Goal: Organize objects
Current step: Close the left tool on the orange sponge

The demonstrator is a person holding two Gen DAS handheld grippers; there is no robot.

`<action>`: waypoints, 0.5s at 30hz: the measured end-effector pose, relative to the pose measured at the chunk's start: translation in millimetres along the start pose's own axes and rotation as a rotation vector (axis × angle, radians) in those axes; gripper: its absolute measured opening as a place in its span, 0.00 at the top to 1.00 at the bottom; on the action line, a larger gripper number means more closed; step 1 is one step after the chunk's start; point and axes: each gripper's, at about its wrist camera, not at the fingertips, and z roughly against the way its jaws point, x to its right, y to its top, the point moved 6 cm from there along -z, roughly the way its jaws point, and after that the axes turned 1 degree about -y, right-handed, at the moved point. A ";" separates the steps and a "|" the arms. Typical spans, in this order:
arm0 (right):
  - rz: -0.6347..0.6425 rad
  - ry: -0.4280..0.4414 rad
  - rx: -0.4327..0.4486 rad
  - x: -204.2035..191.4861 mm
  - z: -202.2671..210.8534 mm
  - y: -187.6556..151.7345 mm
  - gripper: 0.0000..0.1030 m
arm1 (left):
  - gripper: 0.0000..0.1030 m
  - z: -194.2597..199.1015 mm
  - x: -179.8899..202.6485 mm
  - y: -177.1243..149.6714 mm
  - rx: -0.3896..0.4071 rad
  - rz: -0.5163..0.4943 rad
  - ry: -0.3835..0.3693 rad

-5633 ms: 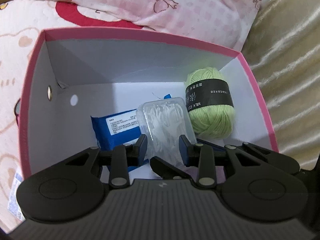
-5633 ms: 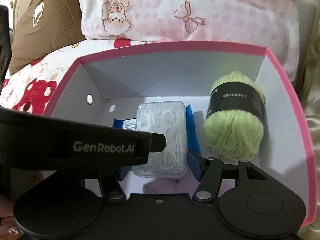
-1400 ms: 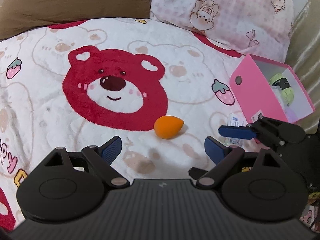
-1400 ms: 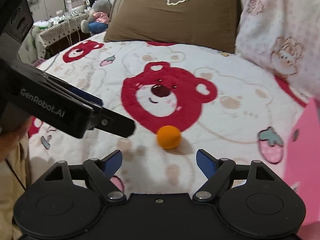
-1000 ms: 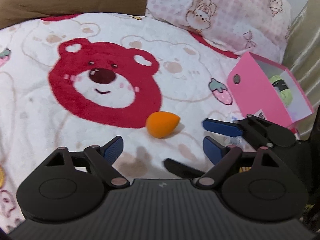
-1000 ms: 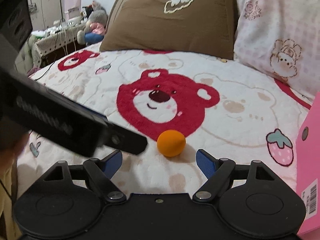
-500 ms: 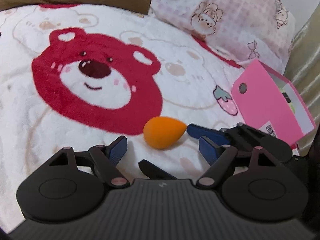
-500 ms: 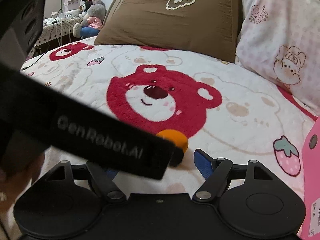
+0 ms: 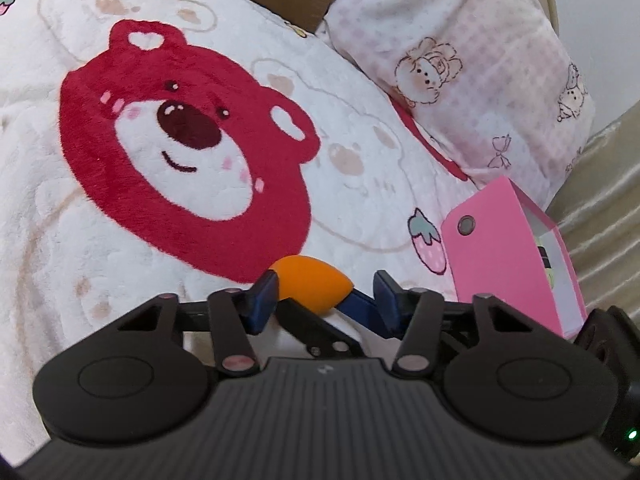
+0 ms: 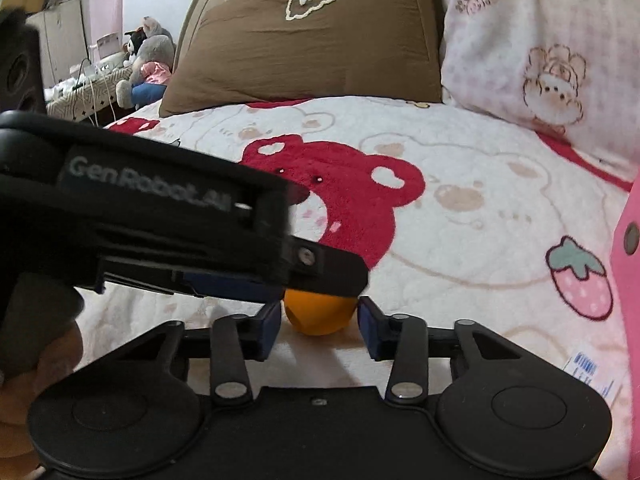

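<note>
An orange egg-shaped sponge (image 9: 310,282) lies on the bear-print blanket (image 9: 180,152). My left gripper (image 9: 325,296) has its jaws closing around it. The left pad (image 9: 264,296) touches the blunt end, while the right pad (image 9: 386,294) stands apart from the pointed end. My right gripper (image 10: 319,328) comes in from the right, its jaws closing too. The sponge (image 10: 320,314) sits between its pads with only thin gaps. In the right wrist view the left gripper's body (image 10: 140,216) crosses over and hides the sponge's top.
A pink box (image 9: 508,256) with a white inside stands at the right, a bit of green yarn (image 9: 549,276) showing in it. A brown pillow (image 10: 320,40) and a pink pillow (image 9: 460,48) lie behind. A hand (image 10: 24,380) is at the lower left.
Both grippers have sunk toward the sponge and narrowed their jaws around it. The left gripper now reaches across the right wrist view, over the sponge.
</note>
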 end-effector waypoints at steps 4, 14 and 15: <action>-0.030 0.004 0.001 0.6 1.8 -0.6 0.61 | 0.55 -3.9 -4.8 -1.1 -0.018 -0.007 0.024; 0.038 -0.042 0.004 -5.7 -1.3 -1.0 0.61 | 0.63 -4.3 -2.8 -2.0 -0.014 -0.059 0.044; 0.038 -0.043 0.002 -5.4 -1.8 -0.7 0.61 | 0.63 -5.4 -3.6 -1.7 -0.017 -0.058 0.043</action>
